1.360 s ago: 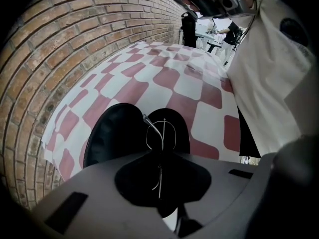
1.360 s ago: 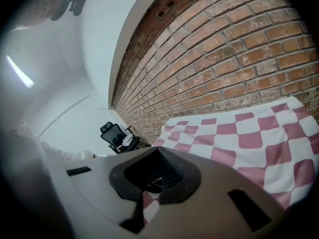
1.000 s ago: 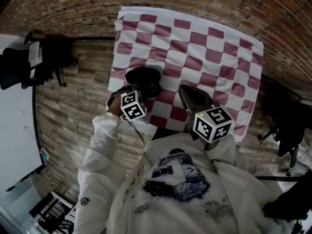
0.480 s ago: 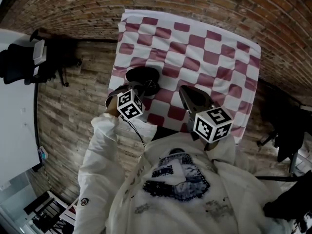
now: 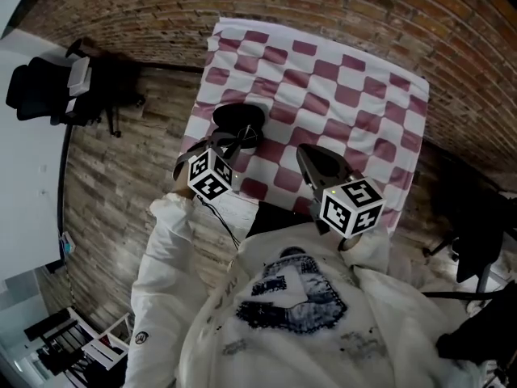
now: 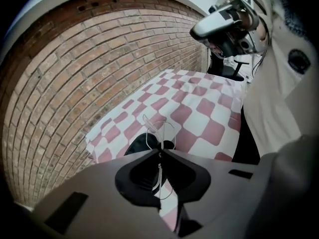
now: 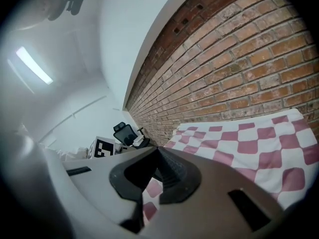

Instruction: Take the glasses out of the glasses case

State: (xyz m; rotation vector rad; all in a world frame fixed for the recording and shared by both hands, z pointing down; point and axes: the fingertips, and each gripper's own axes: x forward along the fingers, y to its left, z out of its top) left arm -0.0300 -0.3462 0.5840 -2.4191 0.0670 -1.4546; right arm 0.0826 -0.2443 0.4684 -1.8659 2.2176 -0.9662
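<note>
A black glasses case (image 5: pixel 239 123) lies open on the red-and-white checked cloth (image 5: pixel 339 79). My left gripper (image 5: pixel 231 147) hangs just above the case's near side, shut on thin wire-framed glasses (image 5: pixel 243 141). In the left gripper view the clear glasses (image 6: pixel 158 132) stick out from the pinched tips of the left gripper (image 6: pixel 160 152), with the case (image 6: pixel 135 147) on the cloth (image 6: pixel 199 113) below. My right gripper (image 5: pixel 312 157) hovers over the cloth's near edge, right of the case. The right gripper (image 7: pixel 158 151) has its jaws together with nothing between them.
The cloth covers a small table against a brick wall (image 5: pixel 339 6). A black office chair (image 5: pixel 48 95) stands at the far left and dark gear (image 5: pixel 477 217) at the right. The left gripper's marker cube (image 7: pixel 104 147) shows in the right gripper view.
My left gripper has risen from the case with the glasses in it. The right gripper has shifted a little and risen slightly.
</note>
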